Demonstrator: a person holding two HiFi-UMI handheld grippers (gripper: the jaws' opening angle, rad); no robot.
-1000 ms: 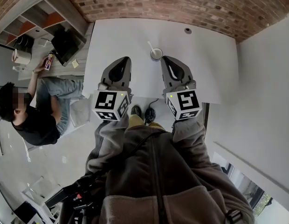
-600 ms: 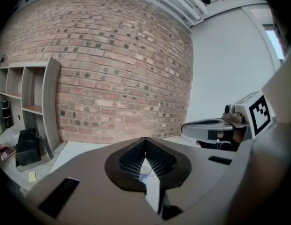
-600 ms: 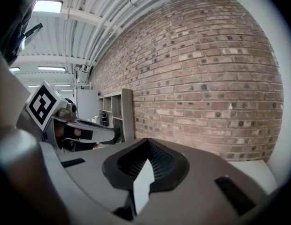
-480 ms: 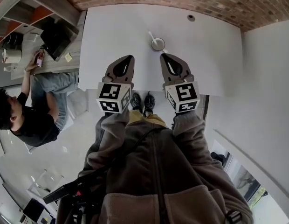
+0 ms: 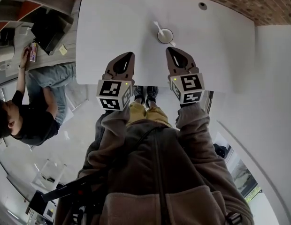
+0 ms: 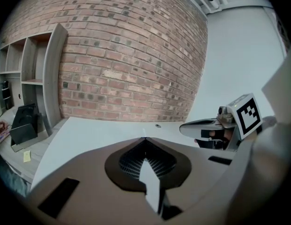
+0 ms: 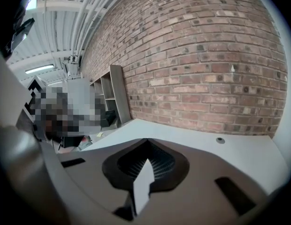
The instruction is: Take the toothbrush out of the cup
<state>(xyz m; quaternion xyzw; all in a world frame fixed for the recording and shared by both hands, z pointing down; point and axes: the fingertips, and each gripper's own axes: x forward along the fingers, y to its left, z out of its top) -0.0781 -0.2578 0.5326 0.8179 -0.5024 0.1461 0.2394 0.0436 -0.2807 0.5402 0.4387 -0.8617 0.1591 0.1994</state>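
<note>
A white cup [image 5: 165, 35] stands on the white table [image 5: 108, 27], and a white toothbrush [image 5: 158, 26] leans out of it toward the far left. My right gripper [image 5: 168, 48] is shut and empty, its tip just short of the cup on the near side. Further left, my left gripper [image 5: 130, 54] is also shut and empty. In the left gripper view the left gripper [image 6: 145, 138] has its jaws meeting at a point. The right gripper [image 7: 147, 139] looks the same in its own view. The cup shows in neither gripper view.
A round cable hole [image 5: 202, 6] sits at the table's far right. A brick wall [image 6: 126, 55] runs behind the table. A seated person [image 5: 28, 121] and a shelf unit [image 6: 37, 74] are off to the left. The table's near edge [image 5: 136, 83] lies under both grippers.
The head view has tilted, so table and cup sit higher in the picture. Both grippers stay shut near the cup. The cup and toothbrush have not moved on the table.
</note>
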